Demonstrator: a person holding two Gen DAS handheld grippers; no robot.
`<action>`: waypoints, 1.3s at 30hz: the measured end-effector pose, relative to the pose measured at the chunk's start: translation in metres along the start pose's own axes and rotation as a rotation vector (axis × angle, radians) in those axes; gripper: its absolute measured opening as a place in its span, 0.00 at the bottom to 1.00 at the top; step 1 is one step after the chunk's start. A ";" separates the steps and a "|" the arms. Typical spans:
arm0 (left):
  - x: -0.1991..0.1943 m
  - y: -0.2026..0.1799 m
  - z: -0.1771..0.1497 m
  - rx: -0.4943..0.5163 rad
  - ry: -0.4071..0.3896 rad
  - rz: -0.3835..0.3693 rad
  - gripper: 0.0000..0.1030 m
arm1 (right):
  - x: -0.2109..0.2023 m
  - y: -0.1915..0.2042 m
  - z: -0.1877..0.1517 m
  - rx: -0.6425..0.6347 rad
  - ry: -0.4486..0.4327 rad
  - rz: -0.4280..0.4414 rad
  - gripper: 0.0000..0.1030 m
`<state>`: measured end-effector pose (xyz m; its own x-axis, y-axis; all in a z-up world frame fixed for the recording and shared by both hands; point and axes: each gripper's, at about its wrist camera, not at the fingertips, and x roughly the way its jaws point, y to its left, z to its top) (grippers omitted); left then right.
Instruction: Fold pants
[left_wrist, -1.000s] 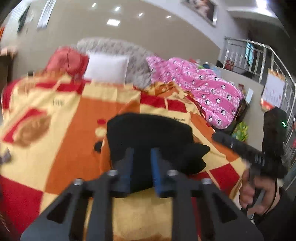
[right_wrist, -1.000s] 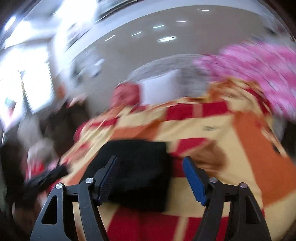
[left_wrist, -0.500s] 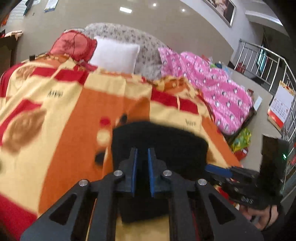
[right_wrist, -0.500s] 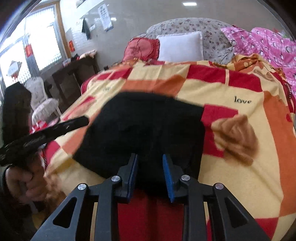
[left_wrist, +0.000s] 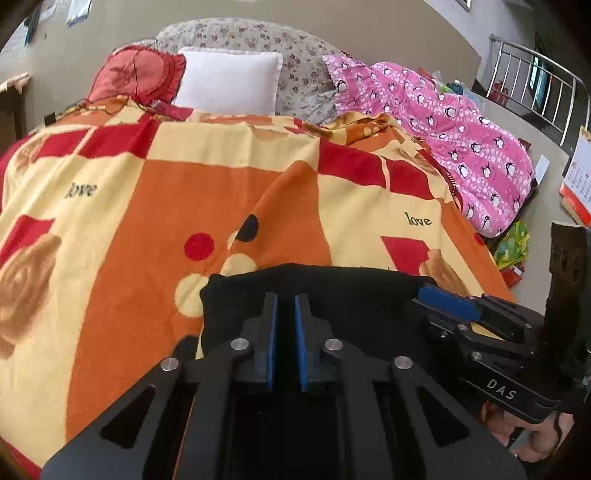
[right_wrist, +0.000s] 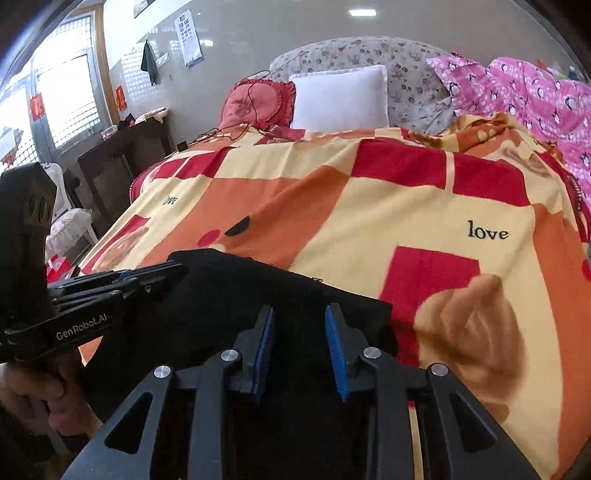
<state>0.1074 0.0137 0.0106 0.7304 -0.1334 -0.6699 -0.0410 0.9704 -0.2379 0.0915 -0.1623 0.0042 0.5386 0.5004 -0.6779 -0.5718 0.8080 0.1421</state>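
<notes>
Two printed marks show on the tools: "DAS" on the side of the right gripper (left_wrist: 448, 304) as the left wrist camera sees it, and "GenRobot.AI" on the side of the left gripper (right_wrist: 155, 271) as the right wrist camera sees it. The word "love" is printed in black on the cream squares of the blanket (right_wrist: 369, 206) that covers the bed, twice in each view. A chart with rows of symbols (right_wrist: 188, 38) hangs on the wall; its marks are too small to read.

The black pants (left_wrist: 332, 291) lie folded at the near edge of the bed, on the blanket, under both grippers. The left gripper (left_wrist: 285, 314) is pressed nearly together, with only a narrow slot between its blue pads and dark cloth in that slot; I cannot tell whether the pads pinch it. The right gripper (right_wrist: 300, 332) stands partly apart over the pants, its pads (right_wrist: 334, 339) not pressing on the cloth.

Against a second ago, the right gripper's jaws were spread wide and have been closing since. Both views were blurred then and are sharp now. The pants sat further up in both views and now reach the fingers. A hand (right_wrist: 44, 395) grips the left tool's handle.
</notes>
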 end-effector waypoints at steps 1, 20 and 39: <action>-0.005 -0.001 -0.001 0.004 -0.011 0.004 0.09 | -0.003 0.001 -0.001 0.000 -0.008 -0.001 0.28; -0.091 -0.018 -0.060 -0.010 -0.059 0.225 0.88 | -0.110 0.046 -0.104 0.023 -0.203 -0.206 0.74; -0.152 -0.035 -0.088 0.023 -0.141 0.231 0.88 | -0.133 0.051 -0.128 0.037 -0.253 -0.338 0.79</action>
<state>-0.0622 -0.0180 0.0588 0.7913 0.1196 -0.5997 -0.2031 0.9764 -0.0733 -0.0886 -0.2273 0.0091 0.8298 0.2618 -0.4929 -0.3167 0.9481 -0.0296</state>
